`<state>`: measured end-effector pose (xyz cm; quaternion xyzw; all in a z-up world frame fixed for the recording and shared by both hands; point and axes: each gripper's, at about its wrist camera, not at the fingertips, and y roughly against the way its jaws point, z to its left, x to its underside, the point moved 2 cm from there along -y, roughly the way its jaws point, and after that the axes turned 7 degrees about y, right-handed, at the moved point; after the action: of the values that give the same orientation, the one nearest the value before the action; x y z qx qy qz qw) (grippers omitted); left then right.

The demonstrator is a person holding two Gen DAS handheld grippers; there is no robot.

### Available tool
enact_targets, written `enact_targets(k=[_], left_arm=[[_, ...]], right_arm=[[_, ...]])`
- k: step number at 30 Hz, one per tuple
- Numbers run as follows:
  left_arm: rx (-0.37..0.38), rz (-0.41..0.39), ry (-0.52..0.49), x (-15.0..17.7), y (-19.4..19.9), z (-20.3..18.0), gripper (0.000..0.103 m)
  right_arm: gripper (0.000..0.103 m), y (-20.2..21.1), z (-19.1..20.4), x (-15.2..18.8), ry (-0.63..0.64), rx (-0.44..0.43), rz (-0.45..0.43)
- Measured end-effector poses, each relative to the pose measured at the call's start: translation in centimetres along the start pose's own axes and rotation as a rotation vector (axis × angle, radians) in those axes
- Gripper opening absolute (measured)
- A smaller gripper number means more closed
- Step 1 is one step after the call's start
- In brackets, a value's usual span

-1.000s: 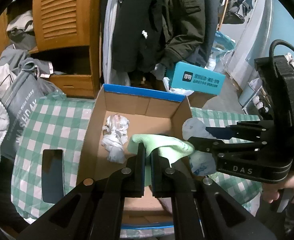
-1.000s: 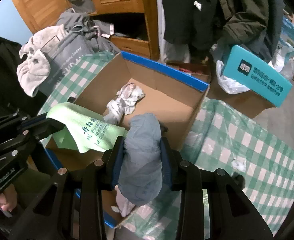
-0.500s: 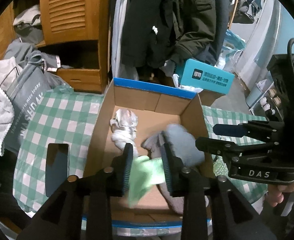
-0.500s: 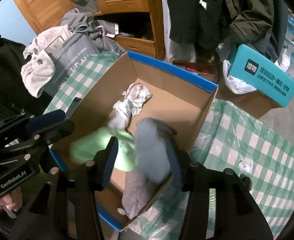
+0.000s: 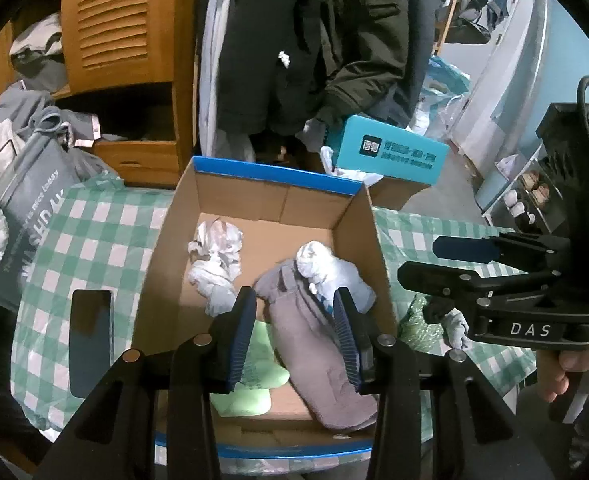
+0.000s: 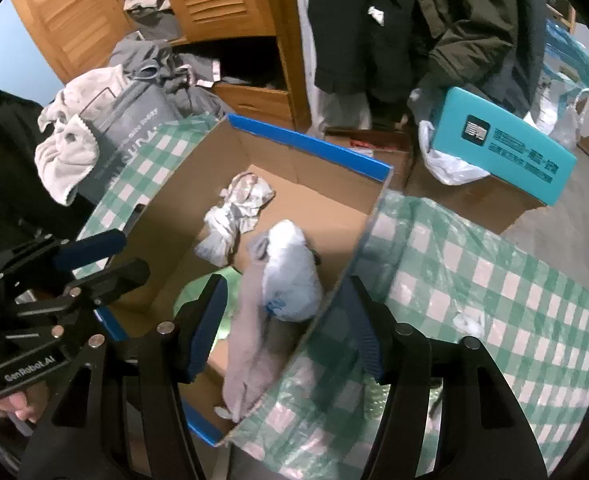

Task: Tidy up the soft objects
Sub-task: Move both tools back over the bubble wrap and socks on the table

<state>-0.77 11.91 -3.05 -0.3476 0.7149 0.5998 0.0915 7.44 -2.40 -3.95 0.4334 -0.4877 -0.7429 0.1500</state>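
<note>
Both cloths have dropped since a second ago: the left gripper [image 5: 294,328] and right gripper [image 6: 282,320] have just been opening, jaws now spread and empty. Below them, the green cloth [image 5: 260,376] and grey cloth [image 5: 318,344] lie inside the cardboard box [image 5: 274,196], beside a crumpled white cloth [image 5: 214,256]. The box sits on a green checked tablecloth [image 6: 474,280].
</note>
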Motion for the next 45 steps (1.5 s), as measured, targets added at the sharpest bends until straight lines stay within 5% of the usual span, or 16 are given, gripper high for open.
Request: enact_targets(k=[45], left_arm=[[0.129, 0.166, -0.212, 3.5, -6.1, -13.8, 0.050]], right_arm=[[0.063, 4.5, -12.5, 10.0, -0.200, 0.091, 0.008]])
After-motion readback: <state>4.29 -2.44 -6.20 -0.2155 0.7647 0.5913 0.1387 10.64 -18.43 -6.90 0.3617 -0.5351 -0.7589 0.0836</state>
